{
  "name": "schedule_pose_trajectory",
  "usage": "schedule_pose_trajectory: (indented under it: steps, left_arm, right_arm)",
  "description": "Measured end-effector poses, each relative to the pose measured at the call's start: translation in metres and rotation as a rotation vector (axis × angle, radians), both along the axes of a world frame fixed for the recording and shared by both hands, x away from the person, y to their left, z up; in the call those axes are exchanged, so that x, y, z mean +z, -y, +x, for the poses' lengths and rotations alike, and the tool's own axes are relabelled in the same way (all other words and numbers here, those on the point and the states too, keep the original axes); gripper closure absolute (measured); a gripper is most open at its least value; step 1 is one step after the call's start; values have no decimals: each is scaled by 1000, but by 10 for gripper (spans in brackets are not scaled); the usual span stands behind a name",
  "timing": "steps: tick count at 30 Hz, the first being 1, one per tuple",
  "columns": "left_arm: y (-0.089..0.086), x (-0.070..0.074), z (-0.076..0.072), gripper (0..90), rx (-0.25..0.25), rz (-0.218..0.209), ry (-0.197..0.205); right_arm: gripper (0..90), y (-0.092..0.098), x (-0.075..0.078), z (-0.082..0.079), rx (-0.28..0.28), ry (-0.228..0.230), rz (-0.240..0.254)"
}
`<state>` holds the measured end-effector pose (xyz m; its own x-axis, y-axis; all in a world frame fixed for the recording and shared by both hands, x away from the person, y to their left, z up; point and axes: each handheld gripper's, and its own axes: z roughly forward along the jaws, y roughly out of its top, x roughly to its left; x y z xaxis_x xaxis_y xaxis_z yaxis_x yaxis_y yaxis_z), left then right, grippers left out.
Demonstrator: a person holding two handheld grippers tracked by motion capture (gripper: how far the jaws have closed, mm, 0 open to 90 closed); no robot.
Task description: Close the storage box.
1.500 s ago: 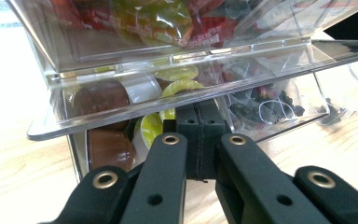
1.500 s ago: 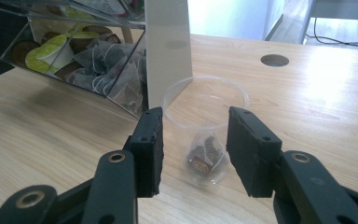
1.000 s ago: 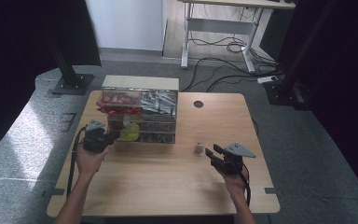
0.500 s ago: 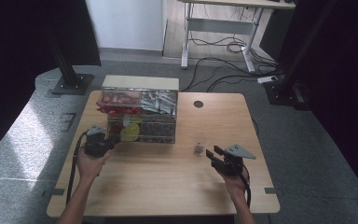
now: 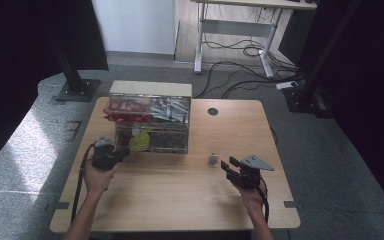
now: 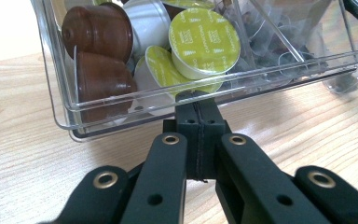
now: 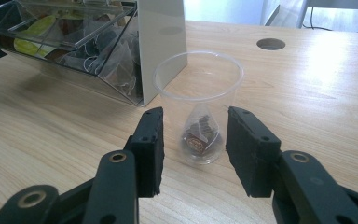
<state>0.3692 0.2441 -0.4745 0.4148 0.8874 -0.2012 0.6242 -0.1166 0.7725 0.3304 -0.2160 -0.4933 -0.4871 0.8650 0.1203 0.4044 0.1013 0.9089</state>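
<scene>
A clear plastic organiser [image 5: 152, 142] stands at the back left of the wooden table. Its low drawer [image 6: 121, 109] holds green-lidded capsules [image 6: 204, 42] and brown capsules [image 6: 98, 30]. My left gripper [image 6: 198, 100] is shut, with its tips against the drawer's front edge and nothing visible between the jaws; in the high view the left gripper [image 5: 119, 153] sits at the organiser's front left corner. A clear plastic cup [image 7: 198, 93] with a tea bag [image 7: 199, 133] in it stands upright. My right gripper [image 7: 195, 123] is open, its jaws on either side of the cup [image 5: 213, 159] without touching it.
The organiser's pale end wall [image 7: 161, 46] rises just left of the cup, beside a compartment of tea bags [image 7: 107, 56]. A round cable hole [image 5: 213, 111] sits in the table behind the cup. Bare wood [image 5: 180, 195] lies between the two hands.
The left gripper has drifted slightly toward the near side of the table. The right gripper and the cup have not moved.
</scene>
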Motion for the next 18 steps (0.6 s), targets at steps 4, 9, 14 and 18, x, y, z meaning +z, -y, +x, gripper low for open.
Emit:
schedule_pose_trajectory:
  steps: [4,9,14,18]
  left_arm:
    - [0,-2,0,900,0,-2,-2]
    - [2,-7,0,900,0,-2,-14]
    - [3,-12,2,900,0,23,-22]
    - [3,-14,3,900,0,19,-30]
  right_arm:
    - [560,0,-1,0,0,0,2]
    - [560,-1,0,0,5,2,0]
    - [558,0,0,0,3,0,1]
    - [558,0,-1,0,1,2,2]
